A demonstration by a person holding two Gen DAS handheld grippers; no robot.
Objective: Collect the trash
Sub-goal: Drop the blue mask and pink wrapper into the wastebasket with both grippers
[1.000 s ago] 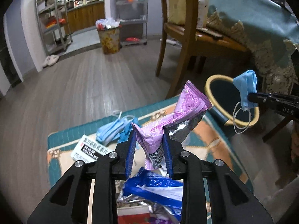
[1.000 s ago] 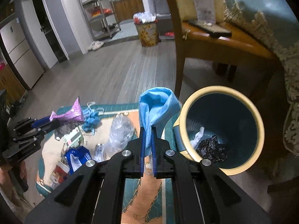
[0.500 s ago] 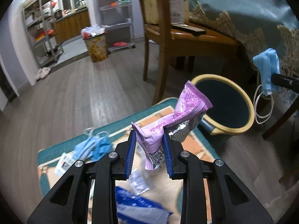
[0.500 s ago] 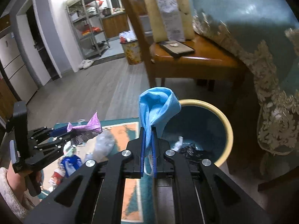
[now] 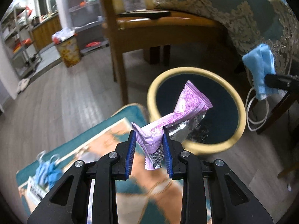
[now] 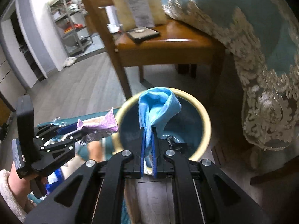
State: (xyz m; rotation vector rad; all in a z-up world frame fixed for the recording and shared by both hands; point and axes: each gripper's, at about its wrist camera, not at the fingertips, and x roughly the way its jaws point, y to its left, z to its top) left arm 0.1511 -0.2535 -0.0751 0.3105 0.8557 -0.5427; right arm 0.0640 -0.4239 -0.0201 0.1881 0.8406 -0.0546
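Note:
My left gripper (image 5: 149, 133) is shut on a purple foil snack wrapper (image 5: 186, 108) and holds it at the near rim of the round bin (image 5: 241, 112), which has a cream rim and dark blue inside. My right gripper (image 6: 148, 128) is shut on a blue face mask (image 6: 158, 104) and holds it above the bin (image 6: 205, 115). The mask (image 5: 259, 71) with white loops shows right of the bin in the left wrist view. The left gripper (image 6: 80, 128) with the wrapper (image 6: 104, 121) shows left of the bin in the right wrist view.
A wooden chair (image 5: 149, 26) stands behind the bin, and a teal tablecloth with lace (image 6: 261, 56) hangs at the right. A teal and orange mat (image 5: 104, 141) carries a blue mask (image 5: 46, 169) and a white packet (image 5: 35, 190). Dark trash (image 6: 177, 141) lies in the bin.
Both grippers have moved toward the bin with their loads. The wrapper is now at the bin's rim and the mask is over its opening. The mat litter has slid out of view.

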